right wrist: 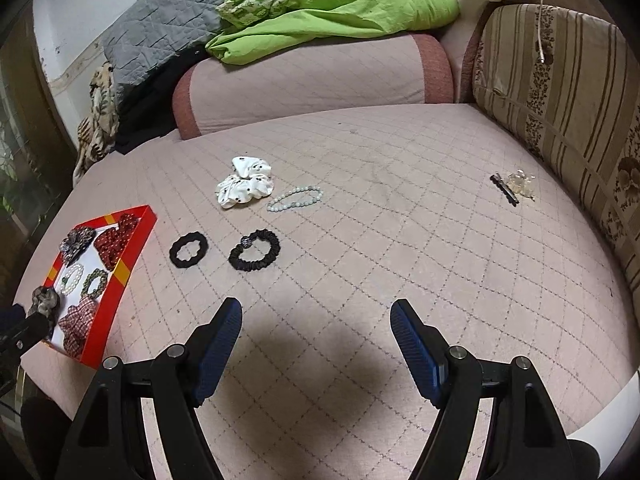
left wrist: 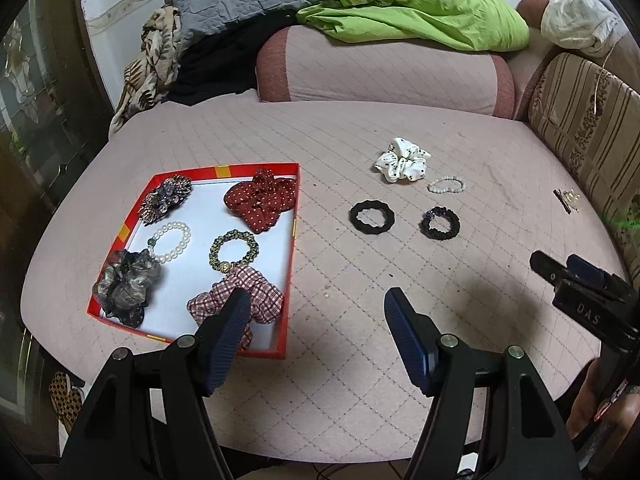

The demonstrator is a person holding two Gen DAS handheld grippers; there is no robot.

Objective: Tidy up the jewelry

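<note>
jewelry: six pieces lie in the red box [left wrist: 294, 216] near the bed's [left wrist: 360, 300] left edge | white scrunchie [left wrist: 402, 165], bead bracelet [left wrist: 446, 185], two black scrunchies [left wrist: 372, 217] loose mid-bed | hair clip [right wrist: 512, 186] near right edge | left claw [left wrist: 316, 312] wide, empty | right claw [right wrist: 316, 320] wide, empty

the white letters "das" stand on the black right gripper [left wrist: 560, 270], seen from the left wrist.

Both wrist views look steeply down, sharing the red tray [left wrist: 294, 196] (probably cardboard).
</note>
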